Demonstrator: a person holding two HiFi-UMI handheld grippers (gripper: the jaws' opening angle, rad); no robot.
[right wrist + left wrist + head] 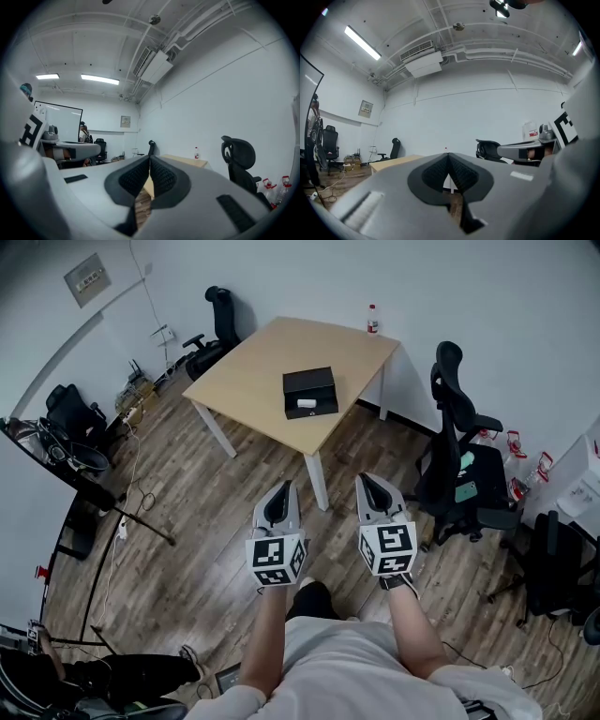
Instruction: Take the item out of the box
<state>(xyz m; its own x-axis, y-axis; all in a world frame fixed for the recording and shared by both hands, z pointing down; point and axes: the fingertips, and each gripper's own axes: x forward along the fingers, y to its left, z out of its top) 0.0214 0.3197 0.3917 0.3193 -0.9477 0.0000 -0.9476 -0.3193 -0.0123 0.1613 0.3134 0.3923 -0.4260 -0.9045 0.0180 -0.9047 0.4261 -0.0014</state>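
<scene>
Both grippers are held level in front of the person, side by side, well short of the table.

- Left gripper: jaws are seen closed together in its own view, pads meeting at the tips, nothing held between them.
- Right gripper: the same, with jaws pressed together and nothing gripped.
- Each gripper is visible at the edge of the other's view, so they are close beside each other but apart.

Task items:
- A black box is seen on the wooden table, towards the near-right edge of the top.
- A small white item is seen at the near side of the box. Whether it lies inside the box or on a lid cannot be told at this size.
- Neither gripper is near the box, and bare wood floor is seen between the person and the table.

Surroundings:
- A bottle with a red cap is stood at the far corner of the table. It also shows in the right gripper view.
- A black office chair is placed just right of the table, and a second one at the far-left corner against the wall.
- Cables and a stand are seen on the floor at the left.
- A ceiling air unit and strip lights are seen in the left gripper view.
</scene>
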